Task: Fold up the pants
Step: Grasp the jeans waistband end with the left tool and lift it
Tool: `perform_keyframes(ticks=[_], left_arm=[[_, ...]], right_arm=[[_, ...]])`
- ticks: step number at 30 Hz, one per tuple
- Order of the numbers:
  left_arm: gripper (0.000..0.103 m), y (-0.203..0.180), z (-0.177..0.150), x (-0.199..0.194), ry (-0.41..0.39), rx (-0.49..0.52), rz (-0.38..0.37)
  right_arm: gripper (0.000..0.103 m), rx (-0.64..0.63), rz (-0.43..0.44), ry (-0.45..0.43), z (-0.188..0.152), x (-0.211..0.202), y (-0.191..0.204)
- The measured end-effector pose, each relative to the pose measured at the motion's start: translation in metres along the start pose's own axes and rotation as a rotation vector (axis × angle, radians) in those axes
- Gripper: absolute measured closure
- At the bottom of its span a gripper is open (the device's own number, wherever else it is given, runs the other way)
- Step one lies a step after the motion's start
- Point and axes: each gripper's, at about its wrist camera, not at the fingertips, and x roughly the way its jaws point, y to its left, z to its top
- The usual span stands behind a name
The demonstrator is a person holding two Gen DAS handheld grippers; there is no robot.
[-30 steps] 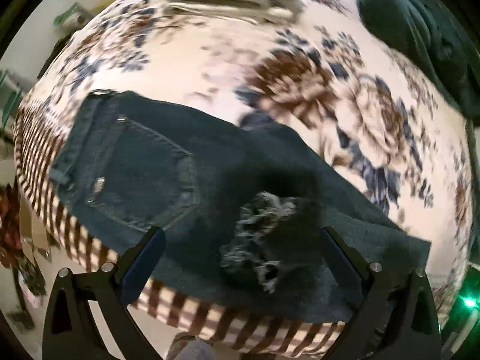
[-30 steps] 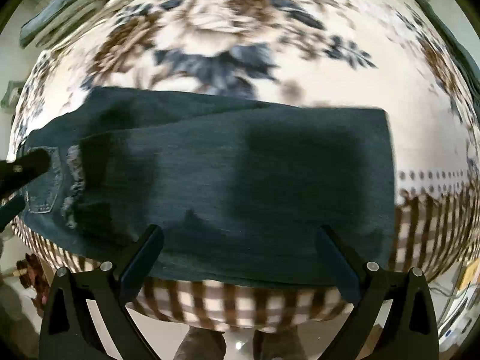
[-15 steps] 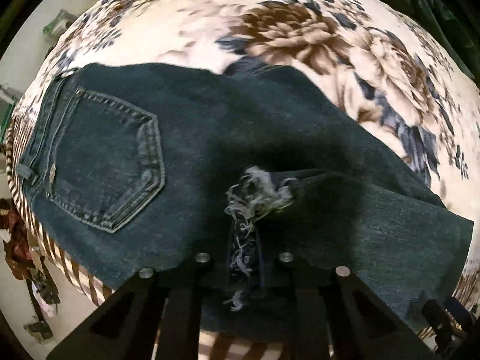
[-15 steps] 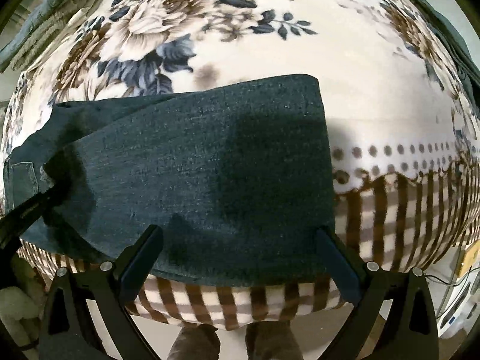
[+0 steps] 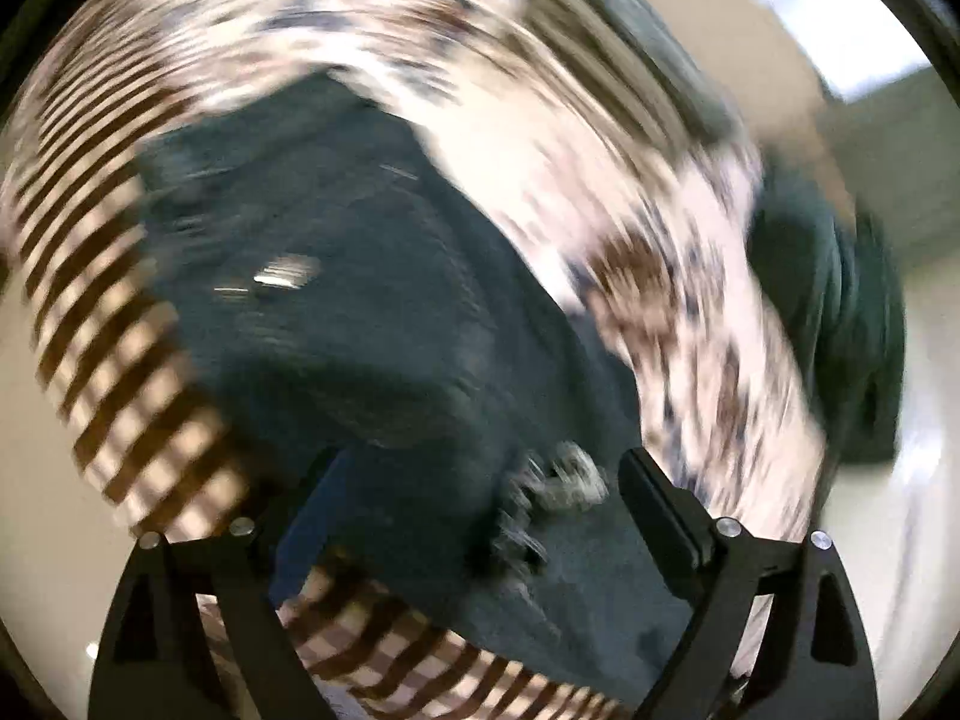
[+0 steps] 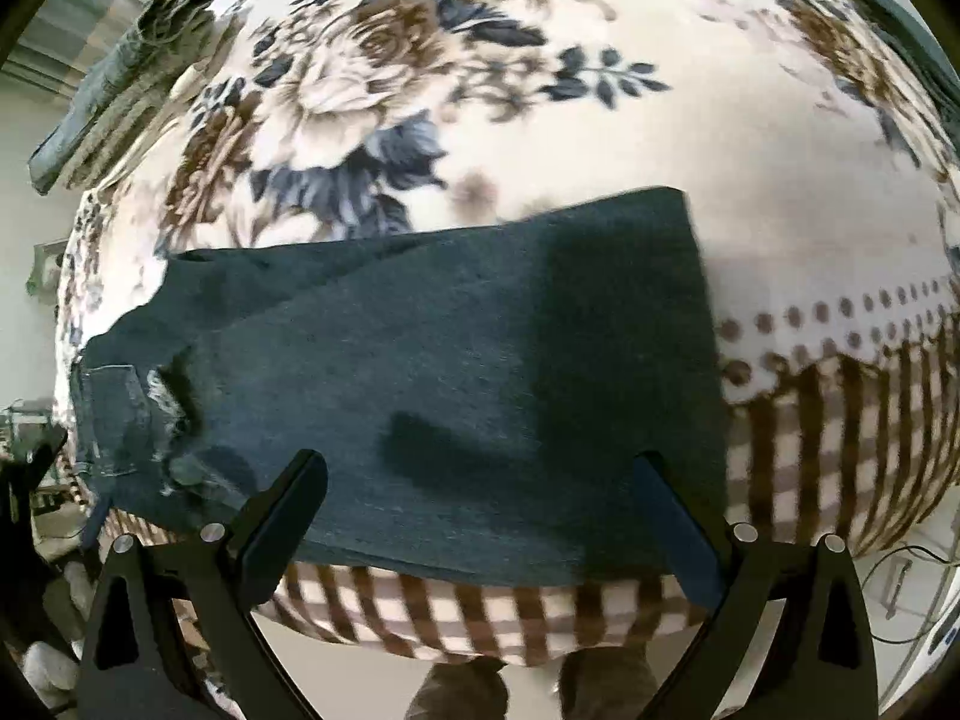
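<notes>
While folded on the floral blanket (image 6: 600,138): one pair of jeans (image 6: 456,372).
Folded stacks behind: one (image 6: 120,78).
Left gripper (image 5: 480,516): jaws opening wide, gripping nothing, frayed hem (image 5: 558,492) between.
Right gripper (image 6: 480,516): wide apart, empty, above jeans.

1. The pants (image 6: 420,372) are dark blue denim, matt, with a fine woven grain; the hem (image 6: 168,402) is frayed into pale loose threads.
2. The blanket (image 6: 540,138) is soft, fleecy cloth, matt, printed with brown and blue flowers and a brown striped border (image 6: 840,450).
3. The folded garments (image 6: 120,78) at the far edge are grey-green cloth, matt.
4. The right gripper (image 6: 480,516) has matt black plastic fingers with bright metal screws.
5. The left gripper (image 5: 480,516) looks the same; blur hides its finer finish.
</notes>
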Motion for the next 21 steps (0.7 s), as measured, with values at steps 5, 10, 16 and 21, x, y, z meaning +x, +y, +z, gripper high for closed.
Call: perform_keyframes(ticks=[5, 10, 16, 21], left_arm=[[0.012, 0.066, 0.023, -0.007, -0.114, -0.231, 0.0], [0.012, 0.107, 0.051, 0.014, -0.13, -0.341, -0.016], [0.012, 0.118, 0.082, 0.055, -0.096, -0.349, -0.058], [0.026, 0.115, 0.093, 0.06, -0.131, -0.329, -0.091]], right_arm=[[0.0, -0.052, 0.003, 0.001, 0.01, 0.012, 0.032], [0.0, -0.054, -0.013, 0.02, 0.015, 0.029, 0.057], [0.0, -0.053, -0.057, 0.031, 0.014, 0.046, 0.072], [0.0, -0.045, -0.099, 0.031, 0.017, 0.056, 0.077]])
